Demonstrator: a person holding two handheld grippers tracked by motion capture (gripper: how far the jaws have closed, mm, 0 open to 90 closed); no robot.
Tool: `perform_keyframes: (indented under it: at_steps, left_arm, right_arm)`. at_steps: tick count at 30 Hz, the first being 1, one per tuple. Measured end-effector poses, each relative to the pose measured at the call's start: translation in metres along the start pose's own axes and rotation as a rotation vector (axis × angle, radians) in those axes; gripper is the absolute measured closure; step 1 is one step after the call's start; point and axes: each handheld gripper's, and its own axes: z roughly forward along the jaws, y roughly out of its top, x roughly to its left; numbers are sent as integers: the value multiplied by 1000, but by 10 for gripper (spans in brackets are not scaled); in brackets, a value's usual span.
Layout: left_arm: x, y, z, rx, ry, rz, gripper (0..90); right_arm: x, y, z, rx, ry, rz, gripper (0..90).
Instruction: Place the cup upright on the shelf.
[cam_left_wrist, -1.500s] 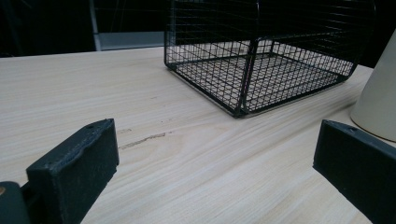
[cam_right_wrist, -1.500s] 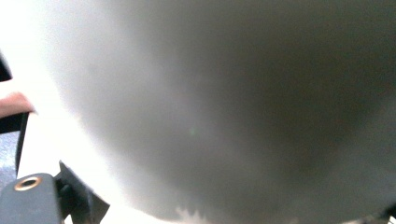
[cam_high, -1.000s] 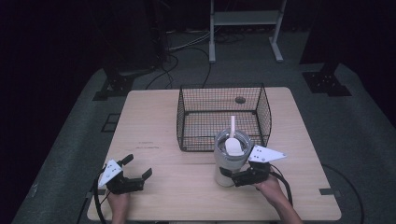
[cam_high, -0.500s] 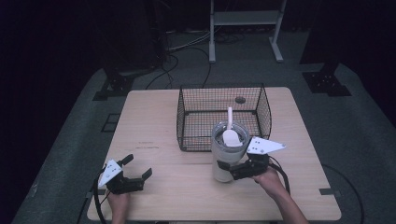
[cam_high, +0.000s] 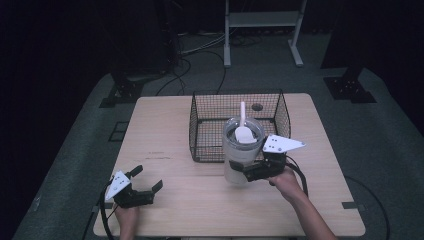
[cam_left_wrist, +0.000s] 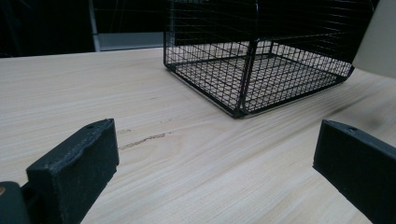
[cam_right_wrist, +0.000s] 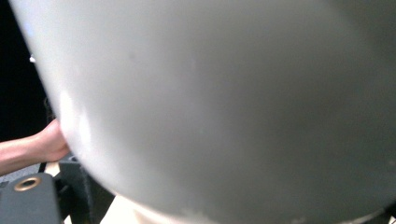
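Observation:
A tall pale grey cup (cam_high: 241, 155) with a white spoon (cam_high: 243, 129) standing in it hangs just above the table, in front of the black wire basket (cam_high: 200, 125). My right gripper (cam_high: 251, 172) is shut on the cup's lower side, with the hand behind it. In the right gripper view the cup's wall (cam_right_wrist: 224, 102) is pressed close to the camera. My left gripper (cam_high: 147, 178) rests on the table at the front left, open, with nothing between its jaws. In the left gripper view the basket (cam_left_wrist: 252, 60) lies ahead and the cup's edge (cam_left_wrist: 379, 42) is at the far right.
The wooden table (cam_high: 165, 130) has bare room to the left of the basket and along the front. The basket's floor holds nothing but a small dark spot near its back. Dark floor, cables and a metal stand (cam_high: 260, 30) lie beyond the table.
My right gripper has lifted the cup with the spoon off the table and carried it slightly forward, toward the basket. The left gripper has stayed where it was.

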Motion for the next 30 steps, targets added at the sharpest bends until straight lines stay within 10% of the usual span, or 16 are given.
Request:
perform_keyframes:
  at_steps: [30]
  left_arm:
    - [1, 0, 0, -5, -3, -1, 0]
  right_arm:
    - [-47, 65, 51, -12, -40, -44, 86]
